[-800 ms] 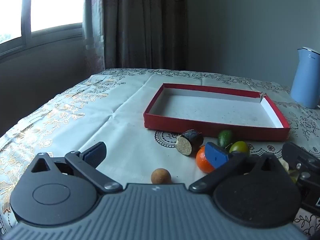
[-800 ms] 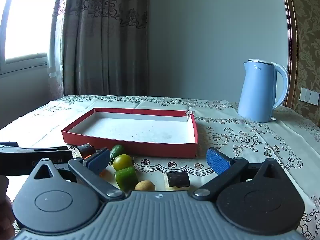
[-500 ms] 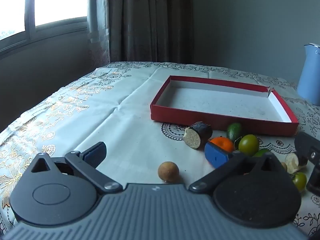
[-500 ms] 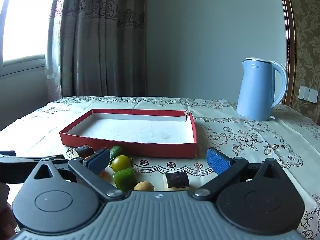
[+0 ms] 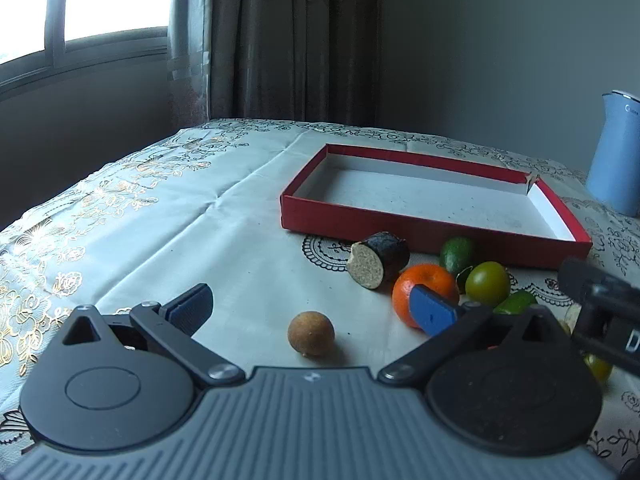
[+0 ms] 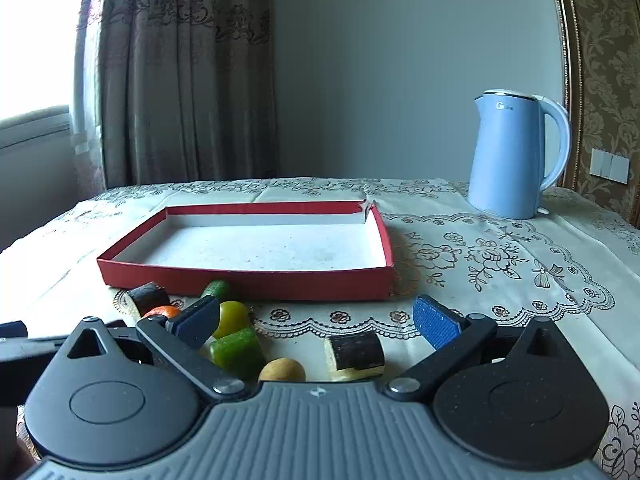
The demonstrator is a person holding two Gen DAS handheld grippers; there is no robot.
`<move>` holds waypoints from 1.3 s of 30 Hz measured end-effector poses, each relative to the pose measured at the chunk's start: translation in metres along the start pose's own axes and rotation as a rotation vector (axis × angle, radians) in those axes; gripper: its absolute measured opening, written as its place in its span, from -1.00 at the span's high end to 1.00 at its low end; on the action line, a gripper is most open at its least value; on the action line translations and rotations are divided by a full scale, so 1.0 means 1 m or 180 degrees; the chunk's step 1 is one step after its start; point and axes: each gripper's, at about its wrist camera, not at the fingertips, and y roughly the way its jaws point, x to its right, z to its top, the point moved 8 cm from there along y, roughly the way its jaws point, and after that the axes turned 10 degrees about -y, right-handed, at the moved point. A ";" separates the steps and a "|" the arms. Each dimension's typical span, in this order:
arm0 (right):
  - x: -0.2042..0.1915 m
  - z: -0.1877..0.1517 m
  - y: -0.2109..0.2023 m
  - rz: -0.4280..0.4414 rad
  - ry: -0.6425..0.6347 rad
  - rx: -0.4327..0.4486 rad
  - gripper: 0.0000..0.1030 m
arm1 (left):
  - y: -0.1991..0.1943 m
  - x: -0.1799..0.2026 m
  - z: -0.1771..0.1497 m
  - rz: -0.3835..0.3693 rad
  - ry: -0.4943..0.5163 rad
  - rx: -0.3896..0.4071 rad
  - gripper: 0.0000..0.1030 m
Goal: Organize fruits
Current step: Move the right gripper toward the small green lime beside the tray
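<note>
A shallow red box (image 5: 420, 226) with a white inside lies on the tablecloth; it also shows in the right wrist view (image 6: 248, 276). Before it lie a dark cut piece (image 5: 378, 260), an orange (image 5: 426, 286), a green avocado (image 5: 456, 250), a yellow-green round fruit (image 5: 487, 283) and a small brown round fruit (image 5: 311, 333). My left gripper (image 5: 312, 310) is open, with the brown fruit between its fingers. My right gripper (image 6: 316, 320) is open above a green block (image 6: 236, 350), a small tan fruit (image 6: 282, 370) and a dark-skinned cut piece (image 6: 356, 354).
A light blue kettle (image 6: 516, 156) stands at the back right of the table. Curtains and a window lie behind the table on the left. The right gripper's body (image 5: 600, 308) shows at the right edge of the left wrist view.
The left gripper has drawn back and swung a little, so the brown fruit and the orange show more fully between its fingers. The right gripper has barely moved.
</note>
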 end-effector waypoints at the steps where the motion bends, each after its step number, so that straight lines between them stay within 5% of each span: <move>1: -0.001 0.000 0.000 -0.0022 0.0002 0.0015 -1.00 | 0.000 0.000 0.000 0.0003 0.0013 0.0016 -1.00; 39: 0.042 -0.021 -0.043 0.0118 -0.0184 0.0189 -1.00 | -0.001 -0.019 -0.001 -0.0058 -0.0288 0.0037 -1.00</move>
